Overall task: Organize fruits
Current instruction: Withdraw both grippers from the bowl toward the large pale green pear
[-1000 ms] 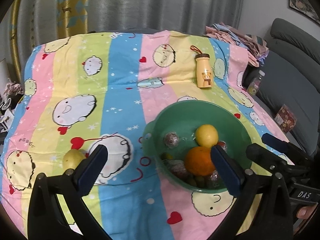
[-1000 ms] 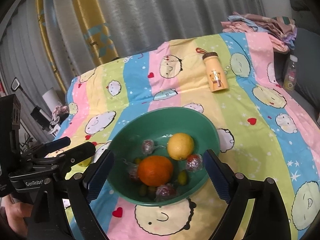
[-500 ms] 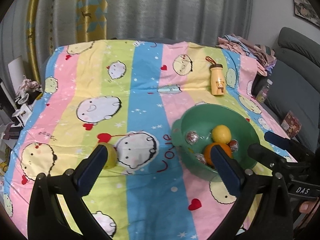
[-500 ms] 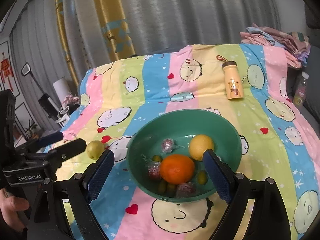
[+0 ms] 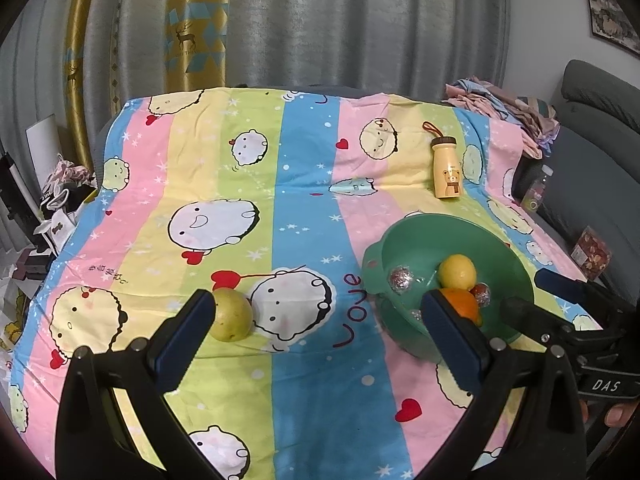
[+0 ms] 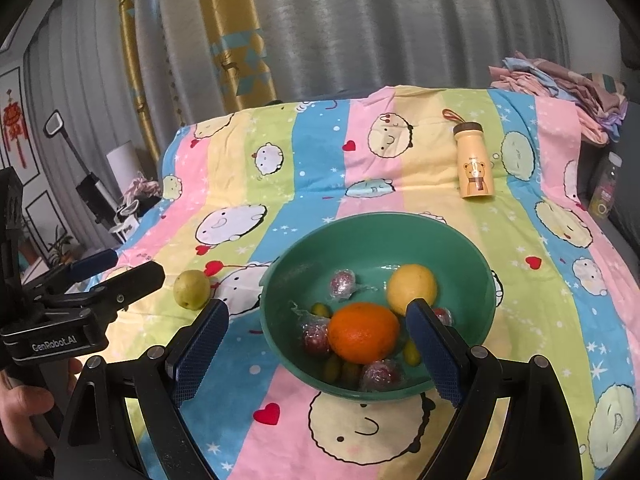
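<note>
A green bowl point(image 6: 384, 236) sits on the striped cartoon cloth and holds an orange point(image 6: 362, 332), a lemon point(image 6: 412, 288), several foil-wrapped sweets and small green fruits. A yellow-green pear point(image 5: 232, 314) lies alone on the cloth to the left of the bowl point(image 5: 508, 256). My left gripper point(image 5: 320, 336) stands open and empty, its left finger just in front of the pear. My right gripper point(image 6: 318, 346) is open too, its fingers spread in front of the bowl's near rim and holding nothing. Each gripper also shows at the edge of the other's view.
A yellow bear-print bottle point(image 6: 474, 168) lies on the cloth behind the bowl. Folded clothes point(image 6: 560, 80) are piled at the far right corner, with a grey sofa point(image 5: 592, 152) beyond. Curtains hang behind, and clutter stands off the left edge.
Both grippers have drawn back from the bowl, so more of the cloth shows. The left view has swung leftward, bringing the pear beside its left finger. Both pairs of jaws stay wide open.
</note>
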The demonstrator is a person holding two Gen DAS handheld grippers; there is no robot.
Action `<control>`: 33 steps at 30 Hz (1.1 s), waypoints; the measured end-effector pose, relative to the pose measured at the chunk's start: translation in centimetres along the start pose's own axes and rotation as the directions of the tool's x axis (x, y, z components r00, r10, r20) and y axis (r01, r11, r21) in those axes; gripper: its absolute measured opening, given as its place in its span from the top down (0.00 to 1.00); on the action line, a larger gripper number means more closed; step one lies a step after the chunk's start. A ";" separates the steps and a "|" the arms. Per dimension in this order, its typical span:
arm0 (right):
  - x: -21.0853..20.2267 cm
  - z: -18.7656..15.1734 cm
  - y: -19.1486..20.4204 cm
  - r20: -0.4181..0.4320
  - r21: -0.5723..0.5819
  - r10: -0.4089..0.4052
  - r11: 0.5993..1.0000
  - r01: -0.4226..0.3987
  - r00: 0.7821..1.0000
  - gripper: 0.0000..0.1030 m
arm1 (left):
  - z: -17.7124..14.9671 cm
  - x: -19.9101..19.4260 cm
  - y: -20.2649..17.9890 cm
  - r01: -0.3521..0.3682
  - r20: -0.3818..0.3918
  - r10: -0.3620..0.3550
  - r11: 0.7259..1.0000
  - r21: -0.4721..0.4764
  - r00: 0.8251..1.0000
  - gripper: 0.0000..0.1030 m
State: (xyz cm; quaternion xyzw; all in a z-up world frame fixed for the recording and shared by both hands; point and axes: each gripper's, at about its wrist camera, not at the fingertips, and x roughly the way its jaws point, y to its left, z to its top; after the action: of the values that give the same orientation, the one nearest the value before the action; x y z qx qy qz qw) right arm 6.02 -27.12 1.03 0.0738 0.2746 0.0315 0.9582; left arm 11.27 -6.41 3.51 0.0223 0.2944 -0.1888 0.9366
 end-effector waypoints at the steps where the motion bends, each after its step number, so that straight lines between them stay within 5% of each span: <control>1: 0.0 -0.1 0.0 -0.003 0.004 -0.003 1.000 0.003 1.000 0.12 | -0.1 0.0 0.1 0.006 0.001 -0.006 1.000 -0.005 1.000 0.00; 26: 3.1 -2.7 10.5 -0.094 -0.209 0.133 0.966 -0.150 0.987 0.12 | -2.1 0.2 7.2 0.047 0.000 -0.047 0.995 -0.089 0.999 0.00; 33: 5.4 -2.7 11.9 -0.142 -0.201 0.156 0.962 -0.183 0.977 0.12 | -2.5 1.4 10.8 0.113 -0.029 -0.121 0.975 -0.191 0.992 0.00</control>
State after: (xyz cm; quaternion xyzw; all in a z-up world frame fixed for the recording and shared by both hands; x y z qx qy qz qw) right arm 8.91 -14.51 -2.12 -0.0082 0.3218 0.1474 0.9352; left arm 14.97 3.47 -0.09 -0.0805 0.3305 -0.2143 0.9156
